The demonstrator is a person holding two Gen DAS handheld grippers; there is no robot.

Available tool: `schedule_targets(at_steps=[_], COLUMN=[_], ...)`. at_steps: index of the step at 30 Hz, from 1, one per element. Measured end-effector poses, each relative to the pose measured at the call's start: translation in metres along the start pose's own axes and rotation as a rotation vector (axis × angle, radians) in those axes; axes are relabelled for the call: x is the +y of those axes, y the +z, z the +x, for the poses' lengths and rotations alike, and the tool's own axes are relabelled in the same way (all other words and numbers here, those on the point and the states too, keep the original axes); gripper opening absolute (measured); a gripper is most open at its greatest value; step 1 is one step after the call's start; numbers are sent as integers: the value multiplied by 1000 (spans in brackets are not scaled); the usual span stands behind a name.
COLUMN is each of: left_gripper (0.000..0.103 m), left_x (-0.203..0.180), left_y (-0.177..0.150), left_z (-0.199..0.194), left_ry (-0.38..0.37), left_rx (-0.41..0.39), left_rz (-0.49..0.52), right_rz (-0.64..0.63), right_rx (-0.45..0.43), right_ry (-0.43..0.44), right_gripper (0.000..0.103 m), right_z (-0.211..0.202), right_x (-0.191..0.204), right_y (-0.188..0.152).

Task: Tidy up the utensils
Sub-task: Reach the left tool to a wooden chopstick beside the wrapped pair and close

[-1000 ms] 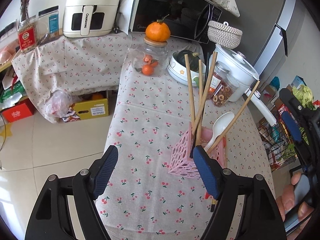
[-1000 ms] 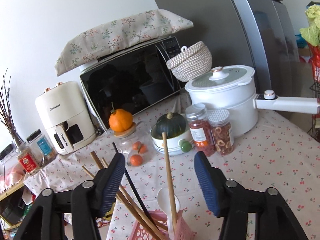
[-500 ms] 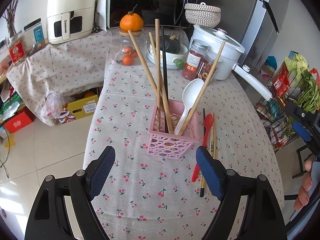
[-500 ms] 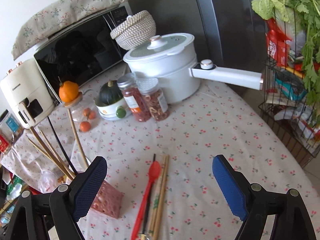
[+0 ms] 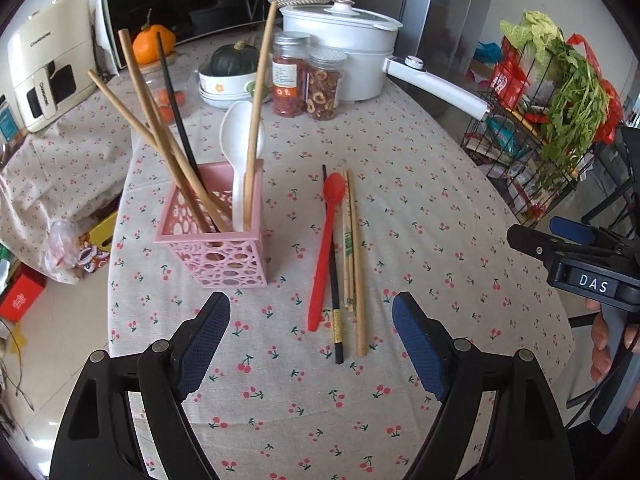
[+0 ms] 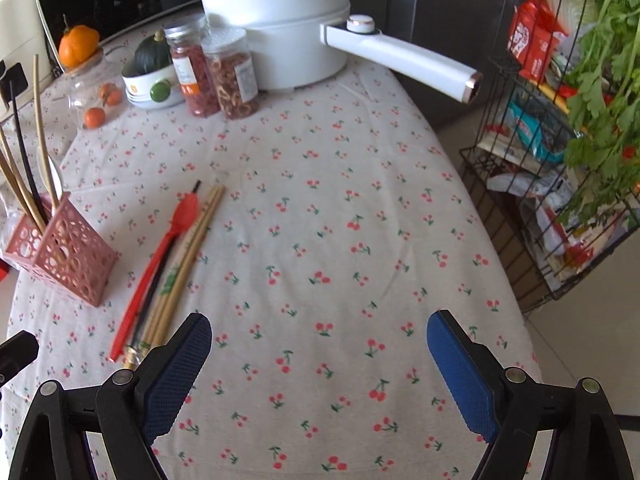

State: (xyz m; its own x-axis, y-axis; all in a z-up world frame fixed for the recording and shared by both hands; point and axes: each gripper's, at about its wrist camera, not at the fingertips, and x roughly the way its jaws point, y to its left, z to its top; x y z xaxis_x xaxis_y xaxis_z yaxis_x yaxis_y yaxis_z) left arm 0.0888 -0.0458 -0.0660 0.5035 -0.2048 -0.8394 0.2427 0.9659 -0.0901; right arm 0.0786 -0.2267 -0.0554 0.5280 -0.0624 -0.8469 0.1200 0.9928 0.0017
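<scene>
A pink perforated utensil holder [image 5: 216, 236] stands on the cherry-print tablecloth, holding wooden chopsticks, a black chopstick and a white spoon [image 5: 239, 140]. To its right lie a red spoon [image 5: 325, 248], a black chopstick [image 5: 333, 276] and wooden chopsticks [image 5: 356, 264], side by side. My left gripper [image 5: 311, 344] is open and empty just in front of these. My right gripper [image 6: 319, 364] is open and empty over bare cloth; the holder [image 6: 66, 252] and the loose utensils [image 6: 172, 264] lie to its left.
At the table's far end stand a white pot [image 5: 340, 44] with a long handle [image 5: 436, 88], two spice jars [image 5: 306, 76], a bowl with a squash [image 5: 232, 76] and a microwave. A wire rack with greens [image 5: 560, 120] stands off the table's right edge.
Both grippers have pulled back and away from the holder. The loose utensils lying right of the holder have come into both views. Both grippers stay open.
</scene>
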Motion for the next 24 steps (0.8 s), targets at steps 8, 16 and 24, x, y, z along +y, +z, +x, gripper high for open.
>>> schedule_targets(at_steps=[8, 16, 24], left_gripper=[34, 7, 7], left_x=[-42, -50, -54], left_y=[14, 48, 77], left_z=[53, 113, 150], left_ry=[-36, -50, 15], left_rx=[103, 170, 203], left_rz=[89, -1, -22], right_rz=[51, 35, 89], right_rx=[62, 65, 86], right_ry=[5, 42, 47], right_gripper=[91, 91, 91], right_z=[14, 20, 32], right_x=[-37, -41, -61], right_y=[-3, 2, 3])
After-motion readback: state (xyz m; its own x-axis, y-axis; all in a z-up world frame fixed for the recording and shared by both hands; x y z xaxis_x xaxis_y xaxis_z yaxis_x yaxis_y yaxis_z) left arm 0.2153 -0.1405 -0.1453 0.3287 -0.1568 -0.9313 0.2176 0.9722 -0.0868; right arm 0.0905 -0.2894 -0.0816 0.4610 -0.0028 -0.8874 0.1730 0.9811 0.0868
